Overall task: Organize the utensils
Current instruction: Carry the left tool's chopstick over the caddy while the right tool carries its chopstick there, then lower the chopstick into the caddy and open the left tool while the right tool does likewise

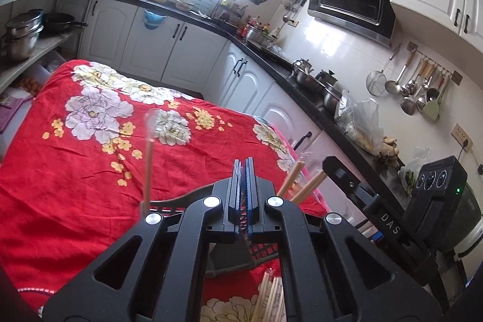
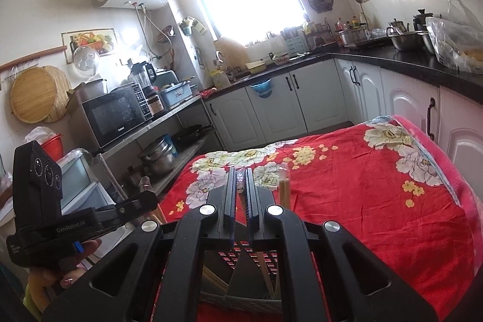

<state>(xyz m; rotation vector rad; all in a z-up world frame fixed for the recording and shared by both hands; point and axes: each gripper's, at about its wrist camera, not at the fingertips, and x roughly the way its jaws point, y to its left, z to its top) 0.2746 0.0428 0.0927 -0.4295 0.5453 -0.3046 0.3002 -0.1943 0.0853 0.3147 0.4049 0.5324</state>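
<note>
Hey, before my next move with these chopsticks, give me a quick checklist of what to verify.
1. Left gripper shut: ok; whether it pinches anything, cannot tell.
2. Right gripper closed on a thin wrapped chopstick: ok.
3. Black holder below both grippers: ok.
4. Standing chopstick upright in the holder: ok.
5. Loose chopstick bundle sorted: not ok, it lies on the red cloth.
</note>
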